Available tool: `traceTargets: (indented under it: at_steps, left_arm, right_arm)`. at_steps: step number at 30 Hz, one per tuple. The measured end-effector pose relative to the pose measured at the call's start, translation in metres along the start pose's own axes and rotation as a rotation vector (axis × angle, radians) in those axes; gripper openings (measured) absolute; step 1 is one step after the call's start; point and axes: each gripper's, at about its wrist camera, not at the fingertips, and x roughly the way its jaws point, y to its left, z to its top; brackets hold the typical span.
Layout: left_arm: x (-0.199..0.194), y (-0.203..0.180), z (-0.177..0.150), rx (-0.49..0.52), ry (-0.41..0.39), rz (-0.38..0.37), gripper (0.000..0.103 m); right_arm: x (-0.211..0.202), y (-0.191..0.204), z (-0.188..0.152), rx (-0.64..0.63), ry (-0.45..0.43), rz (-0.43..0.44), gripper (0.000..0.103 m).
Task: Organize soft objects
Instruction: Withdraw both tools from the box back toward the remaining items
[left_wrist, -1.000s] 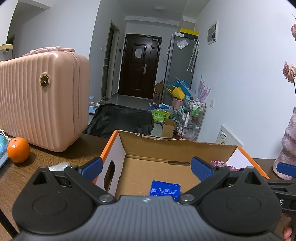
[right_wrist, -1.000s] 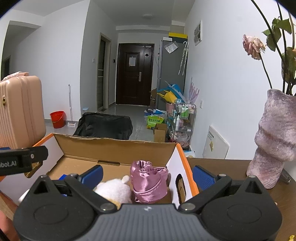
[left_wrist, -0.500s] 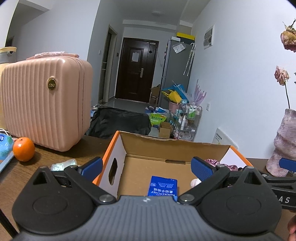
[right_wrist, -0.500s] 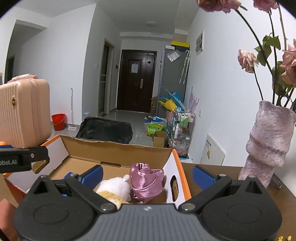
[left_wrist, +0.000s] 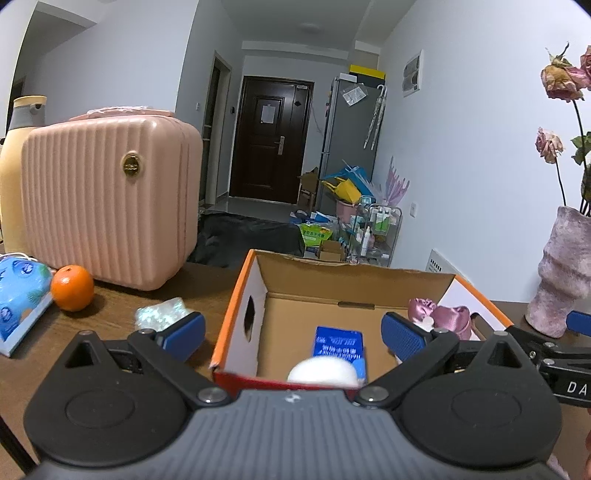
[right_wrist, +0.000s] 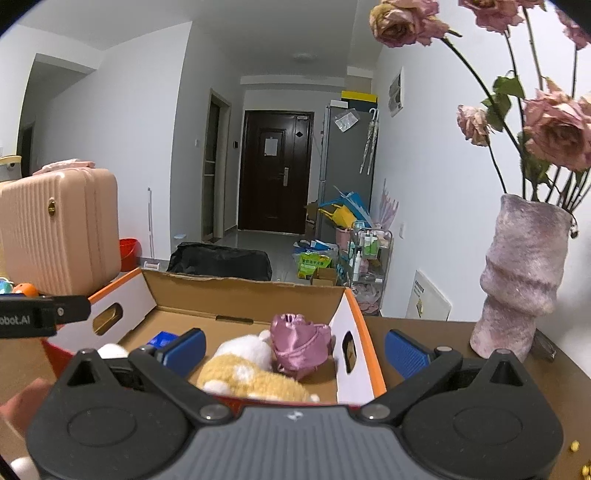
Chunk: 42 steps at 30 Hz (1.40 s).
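Cardboard, brown inside and edged in orange, forms the open box (left_wrist: 347, 291) standing on the dark wooden worktop (left_wrist: 110, 306). Both grippers face it from its near side. The left gripper (left_wrist: 291, 334) has its blue-padded fingers (left_wrist: 183, 330) spread wide apart, holding nothing; one finger is outside the box's left wall and the other over its interior. The right gripper (right_wrist: 295, 349) is likewise spread wide and empty, its fingers (right_wrist: 404, 352) straddling the box's right wall.

Inside the box lie the soft things: a blue rectangular tissue pack (left_wrist: 339, 345) on the floor near the middle, a round white soft ball (left_wrist: 322, 371) against the near wall, a yellow-and-white plush toy (right_wrist: 245, 363) toward the right side, and a shiny mauve satin pouch (right_wrist: 300, 343) just beside the plush, in the far right corner.

On the worktop to the left of the box sit a crinkled clear plastic packet (left_wrist: 162, 314), an orange fruit (left_wrist: 72, 288) and a ribbed pink hard-shell case (left_wrist: 107, 199) (standing near the far edge). A mottled purple vase (right_wrist: 522, 277) with dried pink roses stands to the right of the box.
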Motion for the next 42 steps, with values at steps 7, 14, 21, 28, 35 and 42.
traceTargets:
  at_steps: [7, 14, 21, 28, 35, 42]
  left_arm:
    - [-0.029, 0.009, -0.010, 0.011, 0.000, 0.001, 0.103]
    - [-0.055, 0.016, -0.019, 0.027, 0.005, -0.001, 0.103]
    - [-0.080, 0.027, -0.031, 0.036, 0.020, 0.000, 0.103]
    - [-0.104, 0.038, -0.043, 0.042, 0.043, -0.001, 0.103]
    - [-0.127, 0.051, -0.054, 0.040, 0.064, -0.020, 0.103]
    - [-0.150, 0.065, -0.063, 0.041, 0.079, -0.034, 0.103]
  right_arm:
    - [-0.031, 0.008, -0.017, 0.007, 0.000, 0.012, 0.103]
    - [-0.059, 0.021, -0.032, 0.005, 0.005, 0.011, 0.103]
    - [-0.085, 0.035, -0.046, 0.002, 0.008, 0.014, 0.103]
    - [-0.109, 0.046, -0.058, 0.013, 0.021, 0.017, 0.103]
    - [-0.132, 0.058, -0.070, 0.016, 0.035, 0.017, 0.103]
    - [-0.148, 0.072, -0.083, 0.014, 0.061, 0.030, 0.103]
